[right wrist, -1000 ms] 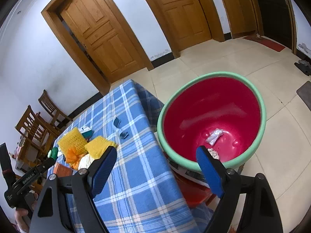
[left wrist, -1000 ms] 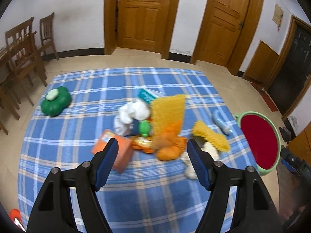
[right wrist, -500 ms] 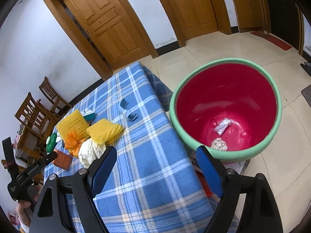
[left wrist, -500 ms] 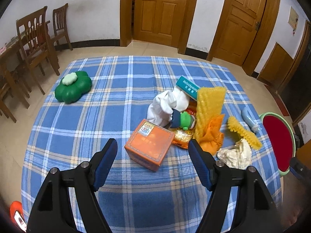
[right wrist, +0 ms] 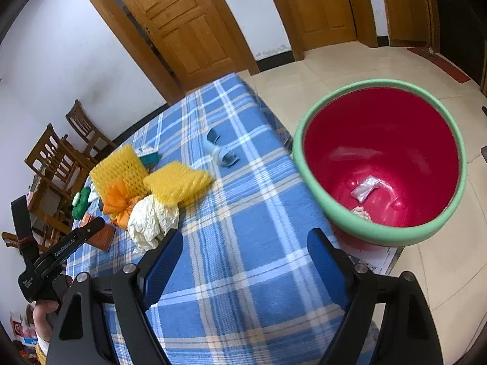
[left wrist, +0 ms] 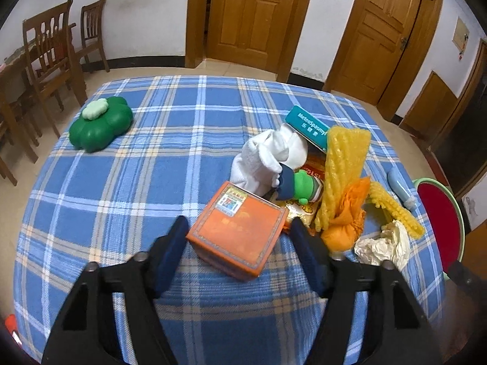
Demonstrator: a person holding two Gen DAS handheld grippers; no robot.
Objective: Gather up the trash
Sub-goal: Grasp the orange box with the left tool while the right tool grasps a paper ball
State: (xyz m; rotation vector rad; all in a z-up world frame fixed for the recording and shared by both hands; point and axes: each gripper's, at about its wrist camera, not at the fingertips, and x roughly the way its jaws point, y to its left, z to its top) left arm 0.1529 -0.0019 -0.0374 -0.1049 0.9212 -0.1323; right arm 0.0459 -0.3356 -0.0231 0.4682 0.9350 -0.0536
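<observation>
An orange box point(left wrist: 237, 234) lies on the blue plaid tablecloth point(left wrist: 152, 167), at the near side of a trash heap. My left gripper point(left wrist: 238, 228) straddles the box and its jaws are closing, with the pads close to the box's two sides. The heap holds a white cloth point(left wrist: 268, 158), a green toy point(left wrist: 304, 185), yellow foam nets point(left wrist: 344, 164), an orange bag point(left wrist: 347, 216) and crumpled white paper point(left wrist: 383, 243). My right gripper point(right wrist: 246, 237) hangs open and empty over the table's corner. To its right stands the red bin with a green rim point(right wrist: 380, 234).
A green clover-shaped object point(left wrist: 100, 123) sits far left on the table. A teal box point(left wrist: 307, 124) and a blue tube point(right wrist: 219, 149) lie beyond the heap. Two scraps lie in the bin's bottom point(right wrist: 365, 188). Wooden chairs point(left wrist: 48, 57) stand left of the table.
My left gripper came down and forward until its fingers flank the orange box, and the jaws narrowed. The right gripper swung left from over the bin toward the table.
</observation>
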